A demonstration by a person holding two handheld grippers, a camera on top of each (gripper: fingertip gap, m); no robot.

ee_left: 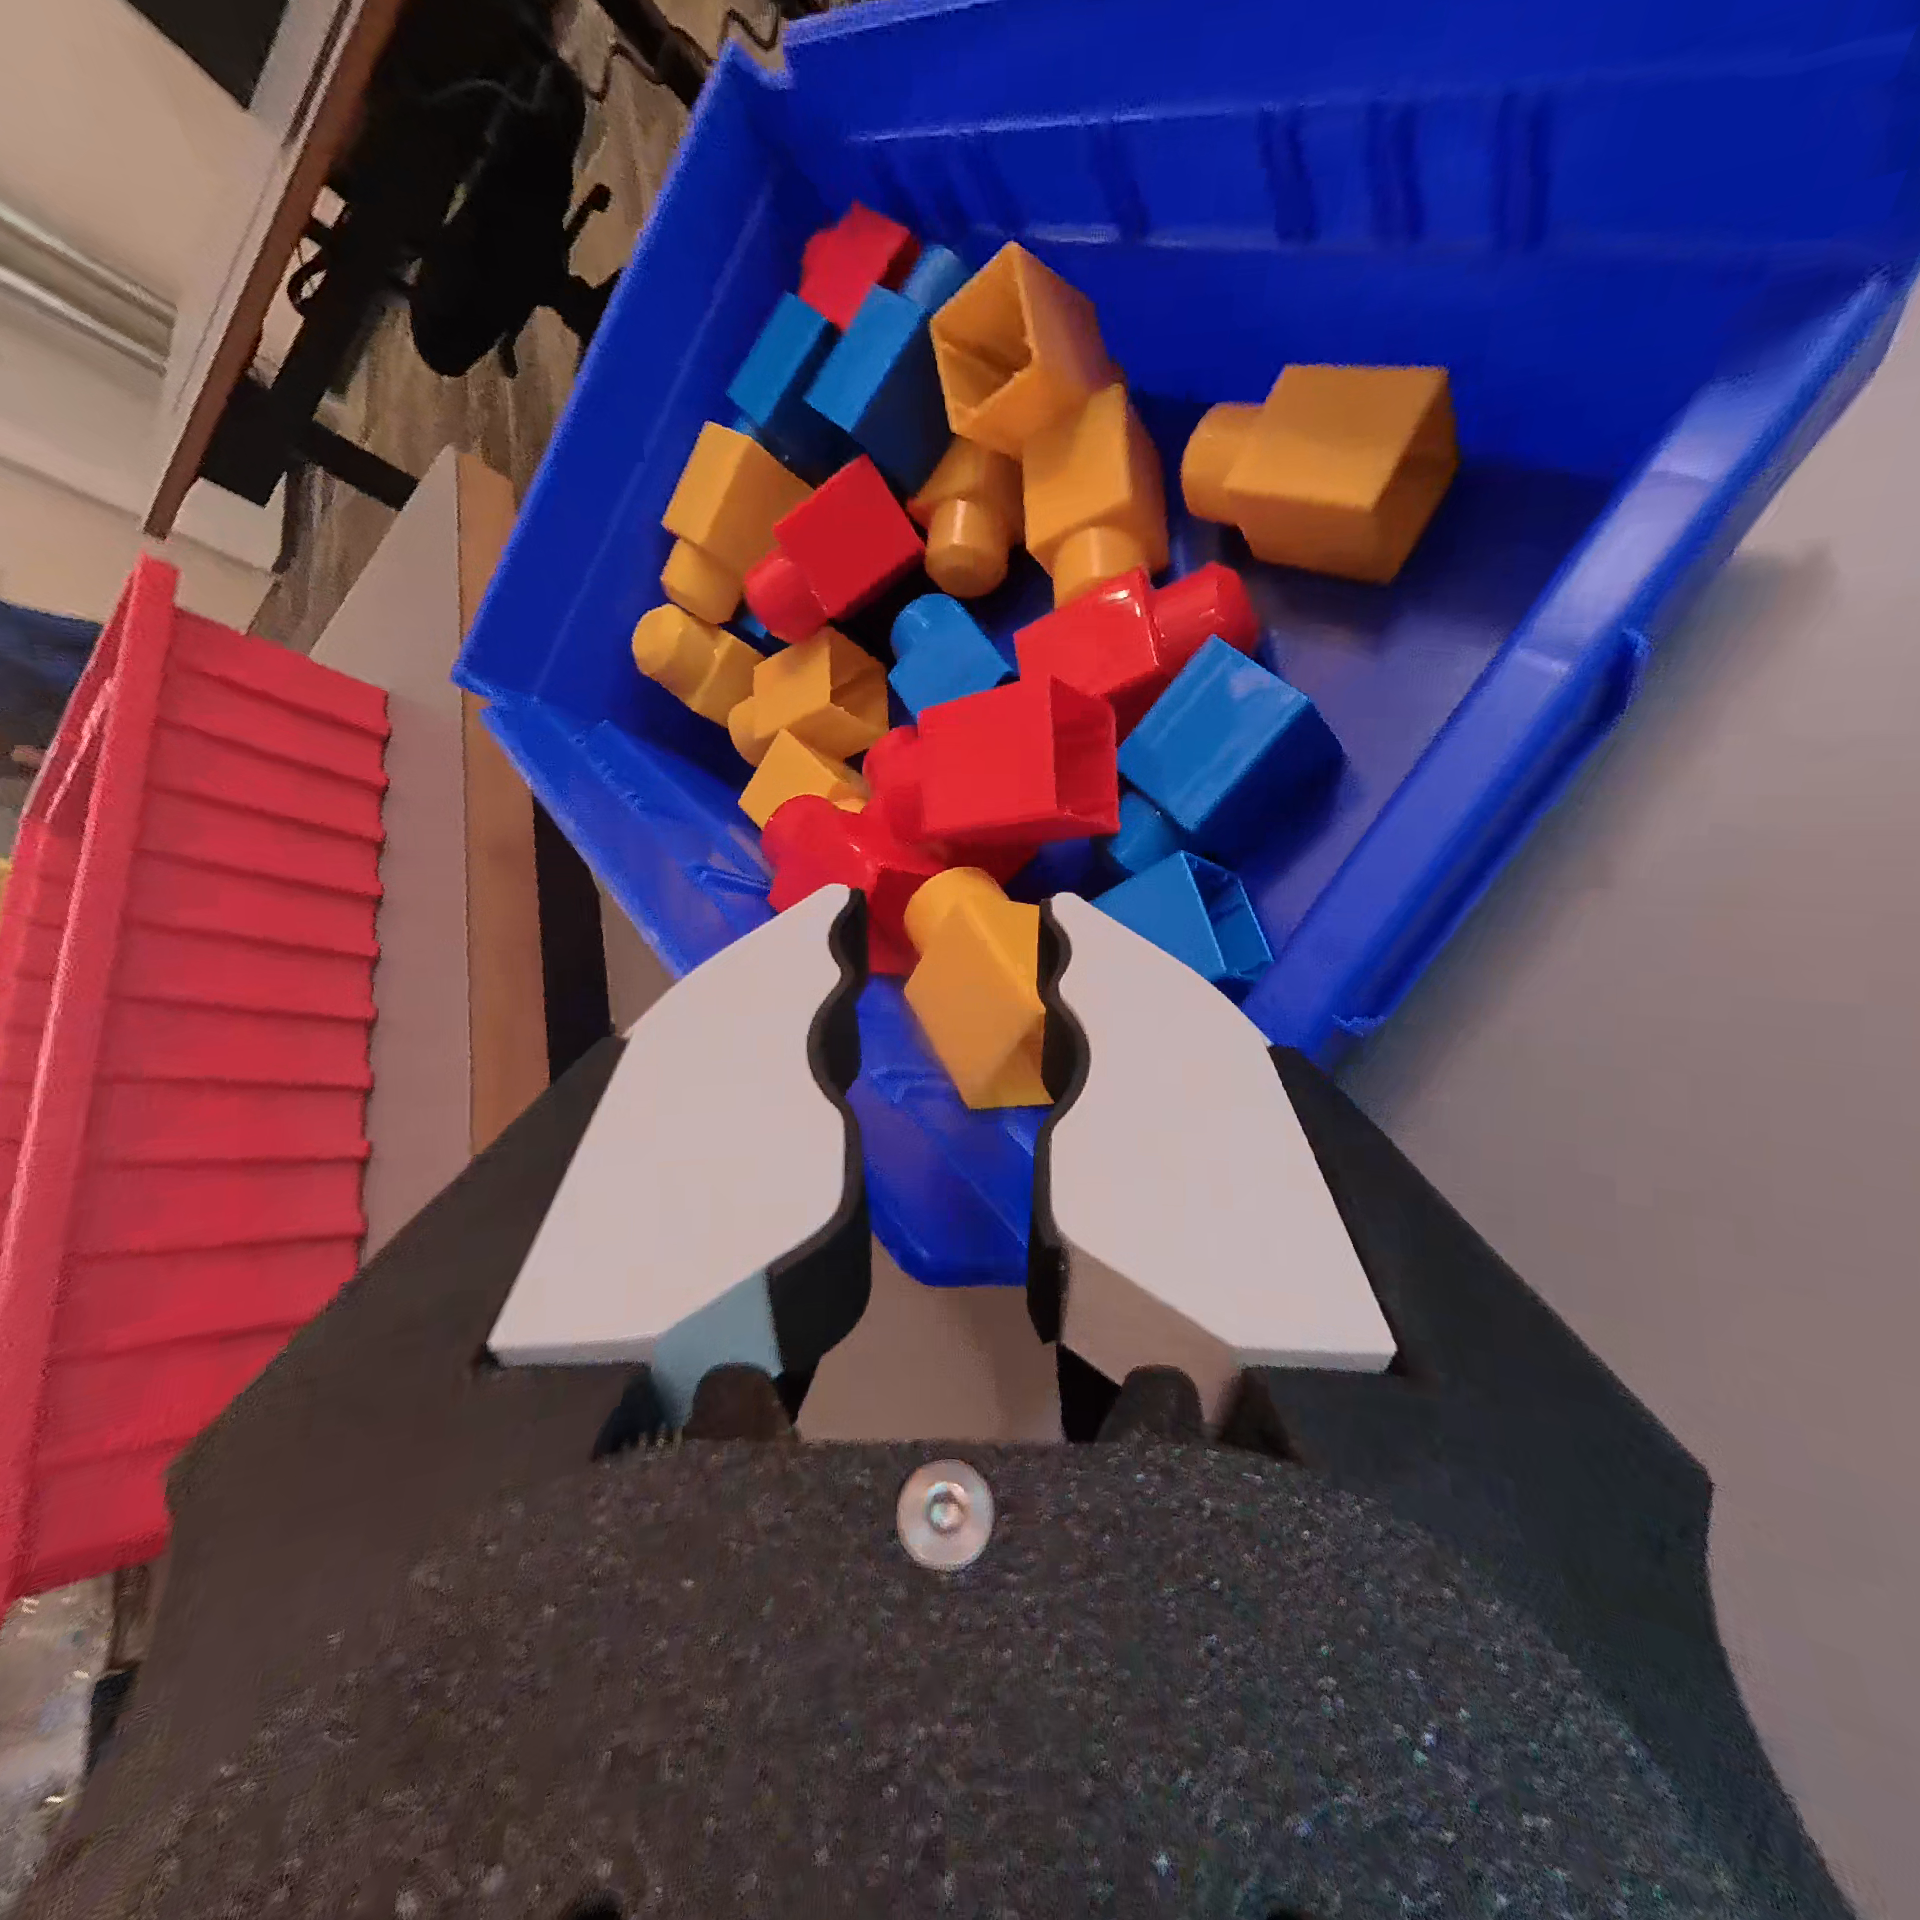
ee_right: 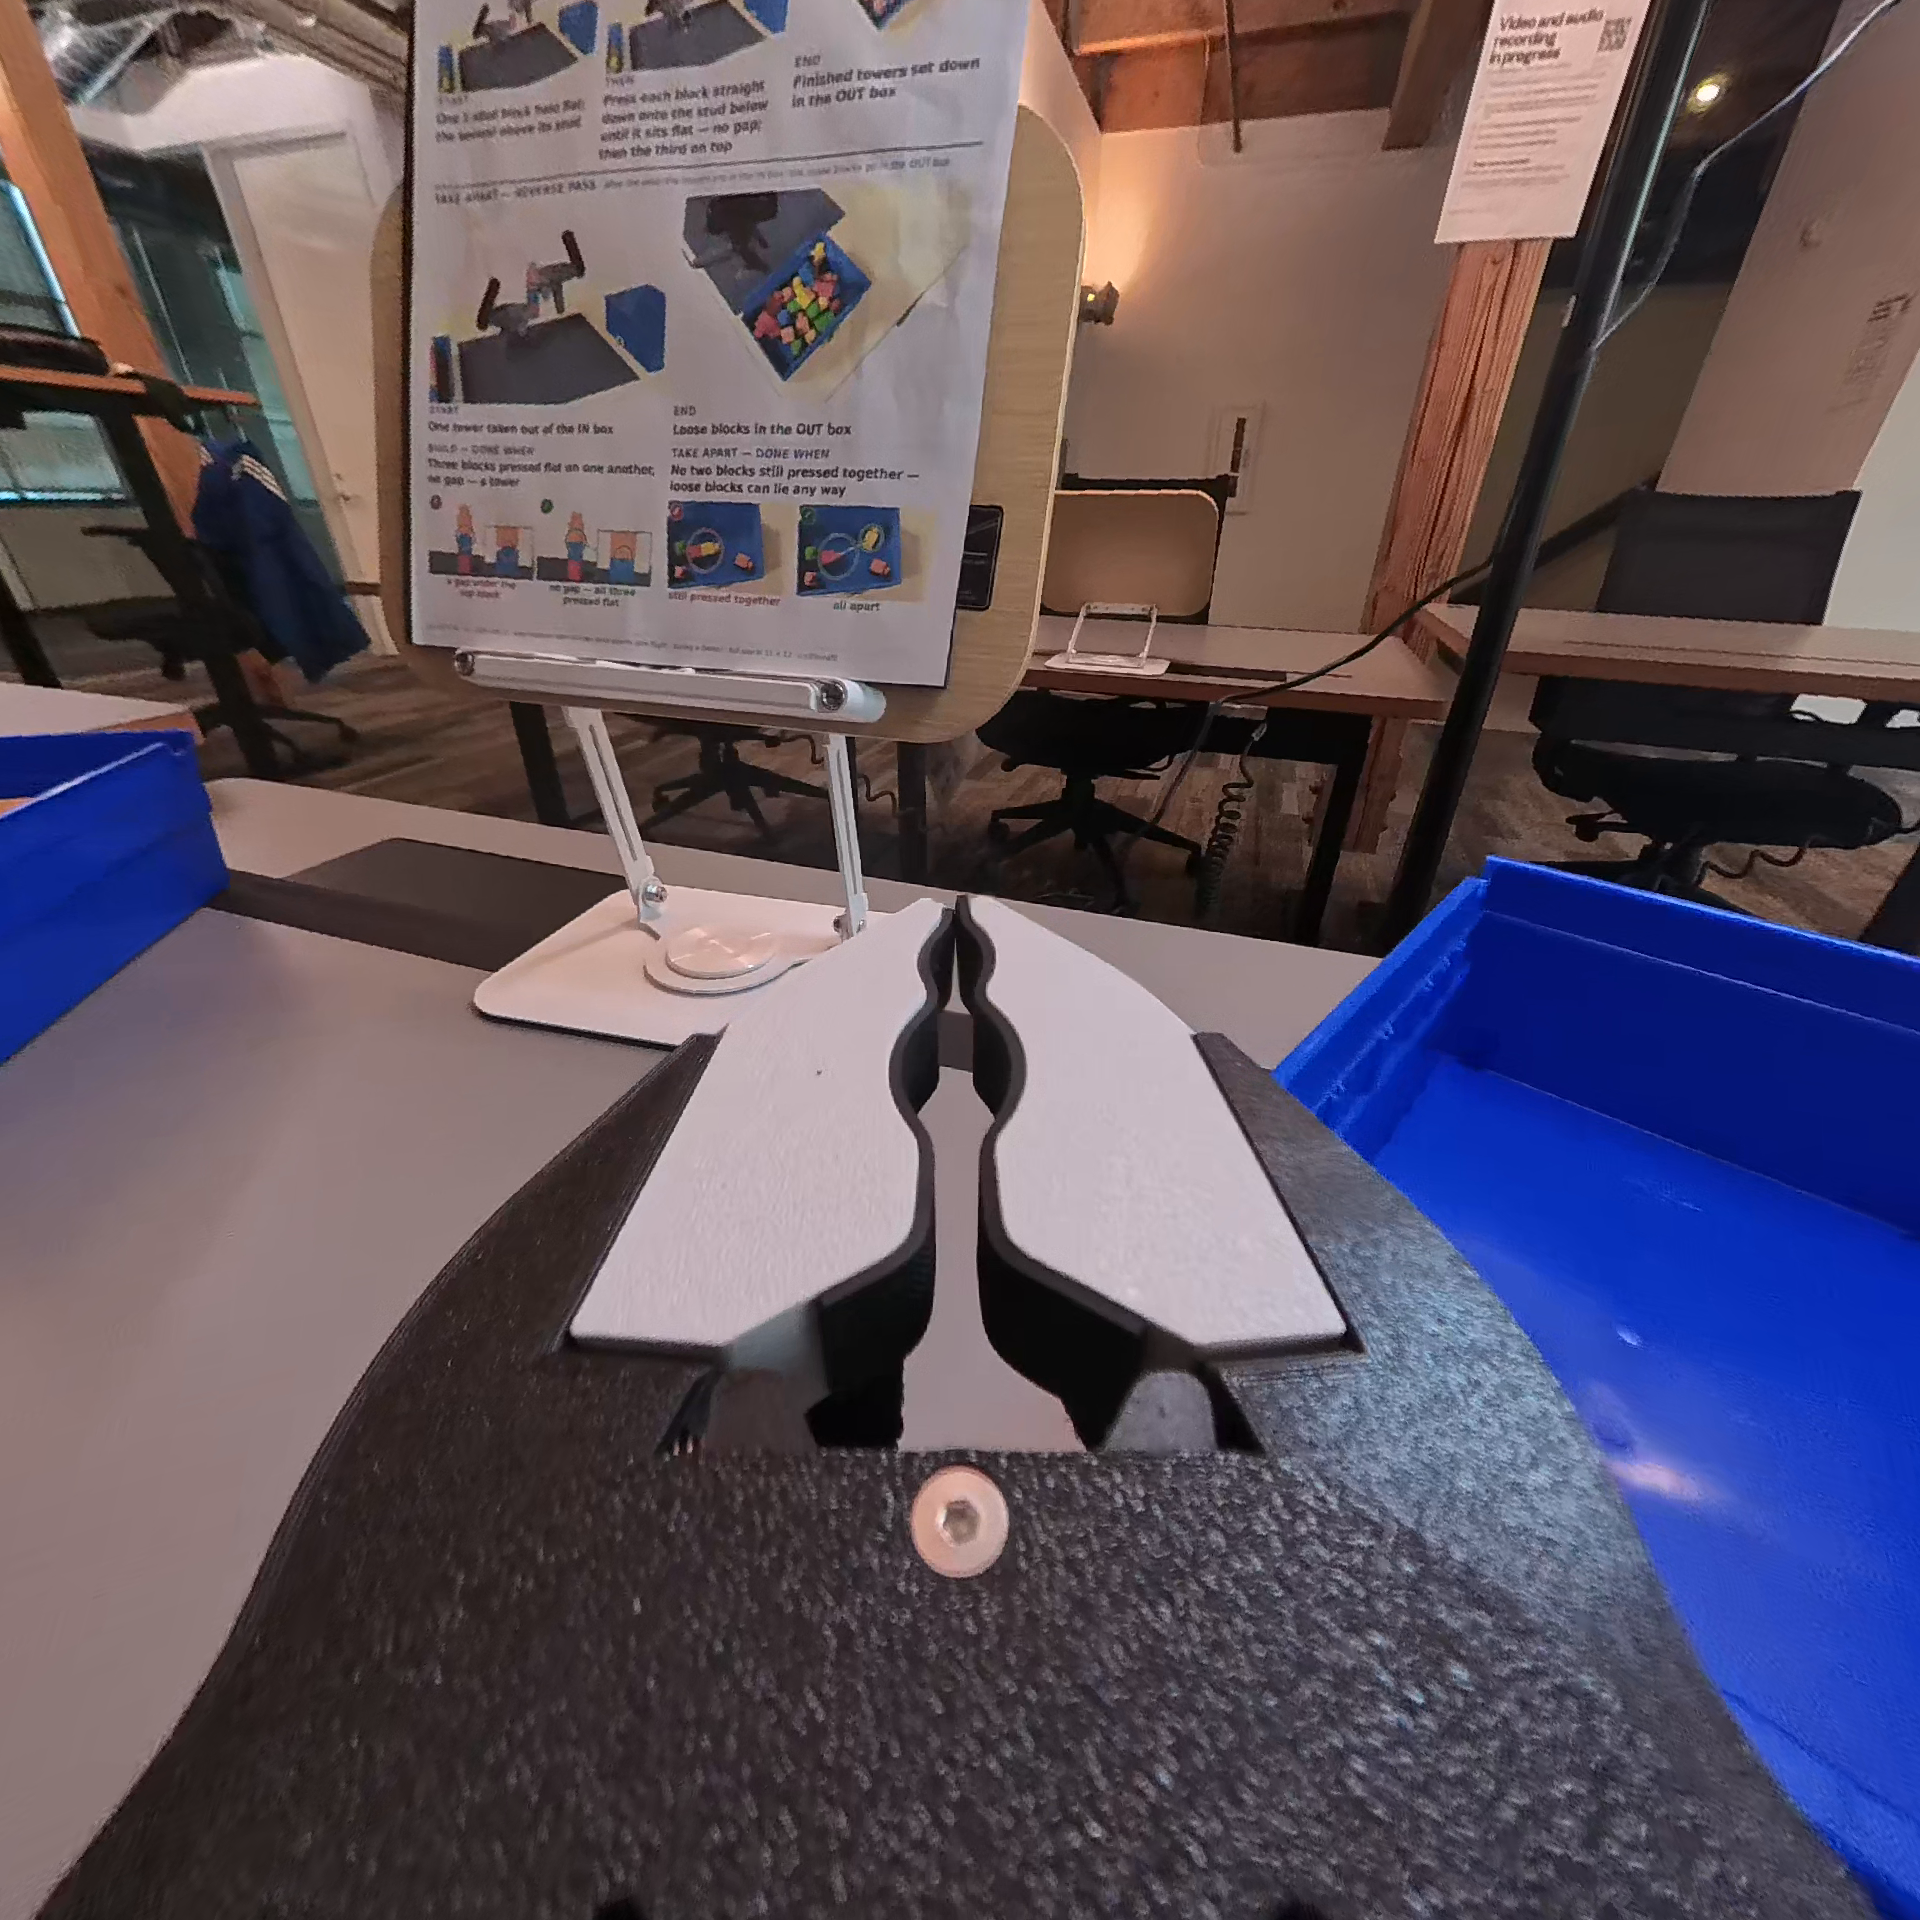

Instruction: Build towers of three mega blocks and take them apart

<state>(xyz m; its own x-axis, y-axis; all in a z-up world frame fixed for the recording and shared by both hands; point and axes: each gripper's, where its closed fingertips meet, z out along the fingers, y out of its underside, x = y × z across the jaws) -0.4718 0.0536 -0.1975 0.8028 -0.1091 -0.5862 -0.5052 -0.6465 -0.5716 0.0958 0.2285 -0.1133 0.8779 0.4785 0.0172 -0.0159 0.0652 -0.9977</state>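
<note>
A blue bin (ee_left: 1507, 779) holds a loose pile of several red, blue and yellow mega blocks (ee_left: 997, 665). My left gripper (ee_left: 951, 914) is over the bin's near edge. It is shut on a yellow block (ee_left: 977, 997), which lies against the right finger with its stud pointing toward the pile; a thin gap shows at the left finger. My right gripper (ee_right: 956, 914) is shut and empty, its fingertips touching, low over the grey table. No tower is in view.
A red ribbed bin (ee_left: 208, 1039) stands left of the blue one. In the right wrist view an empty blue bin (ee_right: 1662, 1195) is at the right and another blue bin (ee_right: 94, 862) at the left. A white stand with an instruction sheet (ee_right: 717, 364) is ahead, behind a dark mat (ee_right: 416, 894). The left gripper's tips are roughly 60 cm from the right gripper's.
</note>
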